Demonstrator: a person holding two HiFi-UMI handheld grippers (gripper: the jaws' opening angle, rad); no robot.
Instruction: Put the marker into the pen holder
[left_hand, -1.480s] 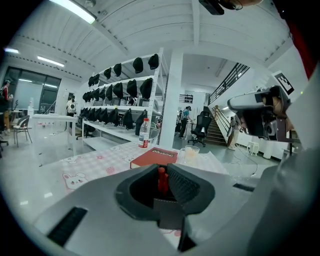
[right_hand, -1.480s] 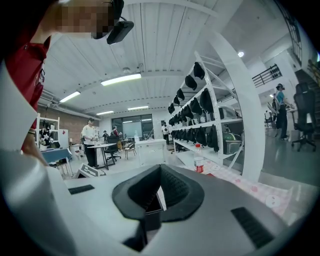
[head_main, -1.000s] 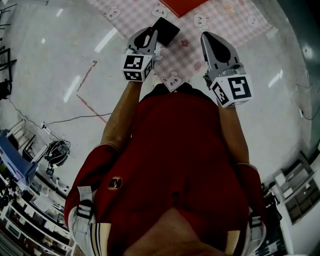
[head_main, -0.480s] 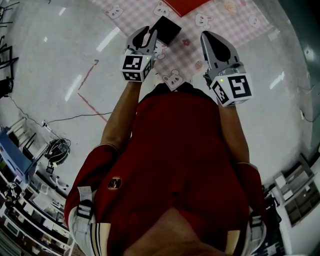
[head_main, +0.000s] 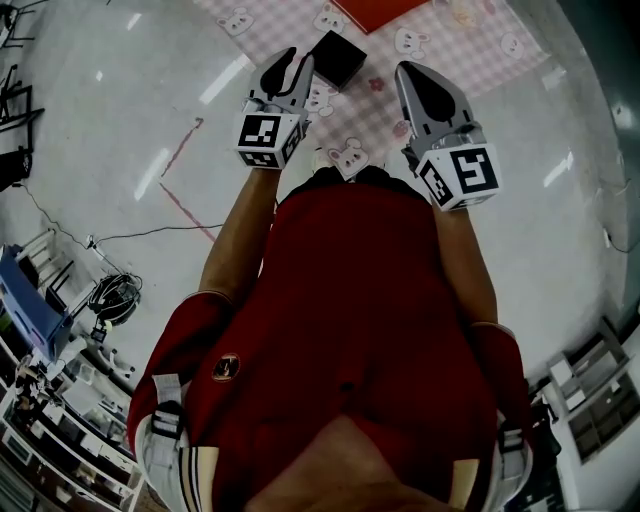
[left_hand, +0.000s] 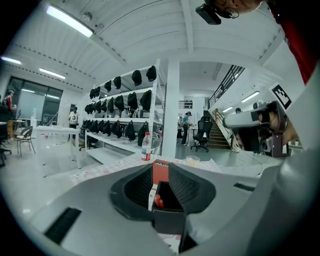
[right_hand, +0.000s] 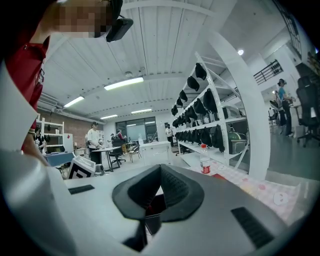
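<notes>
The black pen holder (head_main: 338, 58) stands on the pink checked cloth (head_main: 470, 50), just beyond my left gripper (head_main: 292, 62). In the left gripper view the holder (left_hand: 167, 220) fills the slot between the jaws. The red end of the marker (left_hand: 158, 201) shows at its left inner wall, apart from the pads. My left gripper (left_hand: 160, 190) stands narrowly open with nothing held. My right gripper (head_main: 412, 75) hovers to the right of the holder. Its jaws meet in the right gripper view (right_hand: 159, 172), shut on nothing.
A red box (left_hand: 160, 172) lies behind the holder, also at the cloth's far edge (head_main: 375, 10). A water bottle (left_hand: 146, 146) stands further back on the cloth. The table's near edge runs below both grippers, against the person's red shirt (head_main: 350, 300).
My left gripper has drawn back a little from the pen holder, toward the left. The right gripper has hardly moved.
</notes>
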